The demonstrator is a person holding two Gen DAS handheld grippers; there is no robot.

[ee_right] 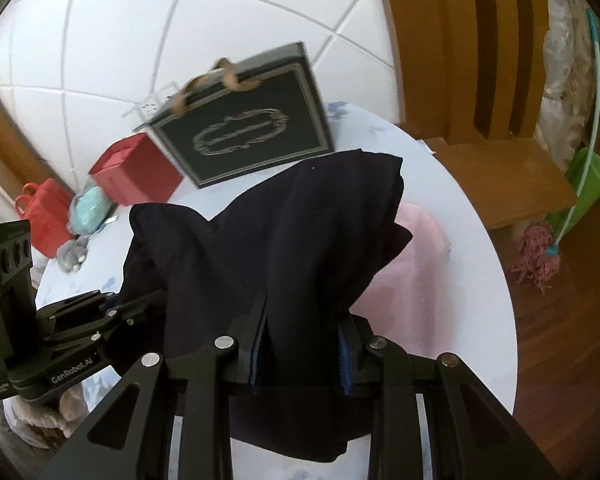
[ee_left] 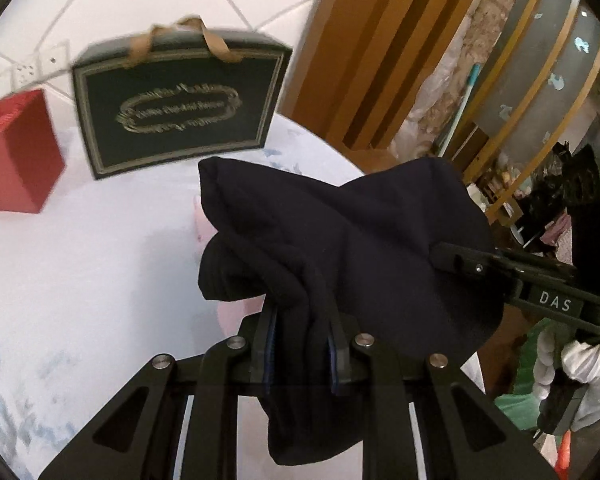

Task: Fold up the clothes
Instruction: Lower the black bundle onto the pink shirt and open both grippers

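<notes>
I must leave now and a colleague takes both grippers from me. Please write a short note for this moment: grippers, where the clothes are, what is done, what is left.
Left gripper: shut on the dark navy garment.
Right gripper: shut on the same garment, at another part.
The garment hangs bunched between both grippers, above the round white table.
A pink garment lies on the table beneath it; whether it is folded, I cannot tell.
Done: the navy garment is picked up.
Left: spread it, fold it, lay it down.

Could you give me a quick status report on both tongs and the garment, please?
Left tongs shut on dark navy garment. Right tongs shut on it too, cloth held between them. Pink cloth lies underneath on the table.
</notes>
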